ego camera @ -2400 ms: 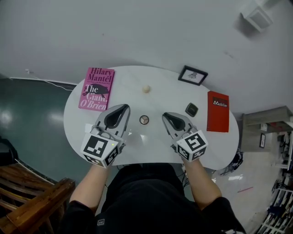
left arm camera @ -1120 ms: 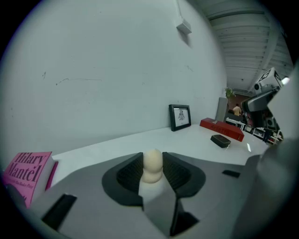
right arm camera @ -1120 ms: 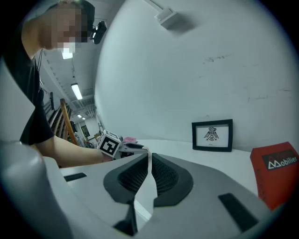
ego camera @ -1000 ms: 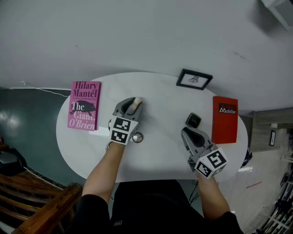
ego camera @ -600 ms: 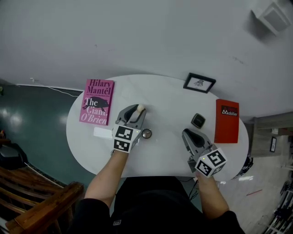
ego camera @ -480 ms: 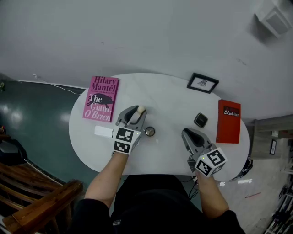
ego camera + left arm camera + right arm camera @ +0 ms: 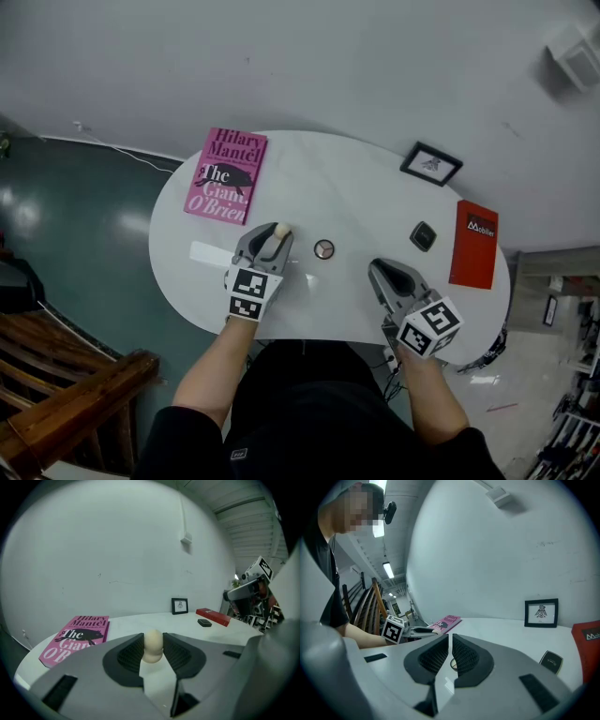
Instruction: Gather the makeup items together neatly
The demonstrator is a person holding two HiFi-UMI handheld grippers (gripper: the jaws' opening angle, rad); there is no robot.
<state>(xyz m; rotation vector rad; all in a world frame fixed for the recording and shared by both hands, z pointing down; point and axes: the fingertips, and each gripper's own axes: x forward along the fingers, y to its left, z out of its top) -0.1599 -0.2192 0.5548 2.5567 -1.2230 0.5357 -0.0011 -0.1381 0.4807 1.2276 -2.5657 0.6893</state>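
Observation:
My left gripper point(image 7: 277, 234) is shut on a cream egg-shaped makeup sponge point(image 7: 279, 230), held just above the white oval table point(image 7: 347, 192) at its near left. In the left gripper view the sponge point(image 7: 153, 645) is pinched between both ribbed pads. A small round silver-rimmed pot point(image 7: 323, 249) lies on the table to the right of the sponge. A black square compact point(image 7: 423, 235) lies further right, beside the red book. My right gripper point(image 7: 381, 268) hovers near the front right edge, shut and empty; its view shows the pot point(image 7: 453, 664) just beyond the closed jaws point(image 7: 450, 639).
A pink paperback point(image 7: 226, 175) lies at the far left, a red book point(image 7: 474, 244) at the right edge, and a small framed picture point(image 7: 430, 164) at the back right. A flat white card point(image 7: 208, 253) lies left of my left gripper. A wooden chair point(image 7: 66, 412) stands lower left.
My left gripper took hold of the sponge at the far middle of the table, then carried it back toward the near left, away from the pot. The right gripper has drifted slightly left, still shut.

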